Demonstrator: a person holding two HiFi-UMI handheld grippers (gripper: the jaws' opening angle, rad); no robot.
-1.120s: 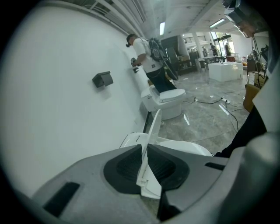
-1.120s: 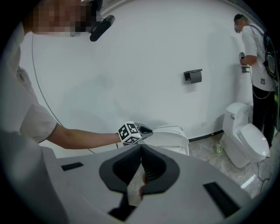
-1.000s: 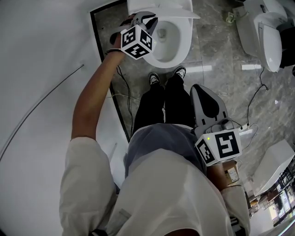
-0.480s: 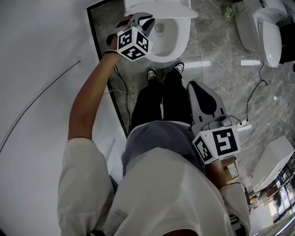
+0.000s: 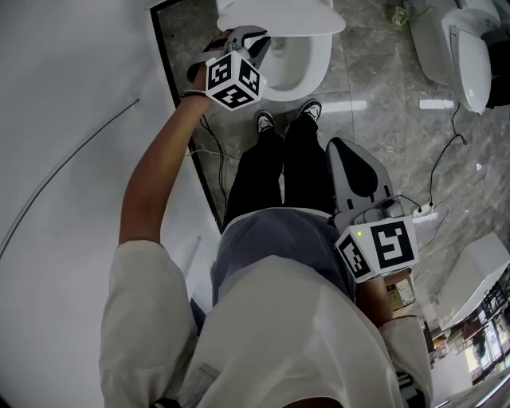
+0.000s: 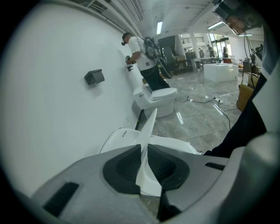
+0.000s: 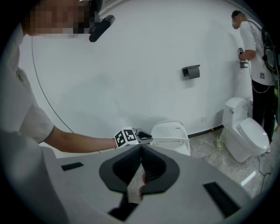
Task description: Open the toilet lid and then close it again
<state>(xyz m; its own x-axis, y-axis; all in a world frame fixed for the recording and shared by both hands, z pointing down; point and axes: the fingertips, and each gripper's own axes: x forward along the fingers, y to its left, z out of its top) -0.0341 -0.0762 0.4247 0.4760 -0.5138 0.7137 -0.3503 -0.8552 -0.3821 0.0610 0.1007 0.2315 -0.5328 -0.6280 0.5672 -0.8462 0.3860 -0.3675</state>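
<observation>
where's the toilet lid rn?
The toilet lid is at top centre of the head view, raised over the bowl, its left edge clamped in the left gripper.

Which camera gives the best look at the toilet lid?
The right gripper view: it shows the lid across its full width, raised, with the left tongs on its side edge. The head view cuts it off at the picture's top. The left gripper view shows only its thin edge, clamped between the tongs.
</observation>
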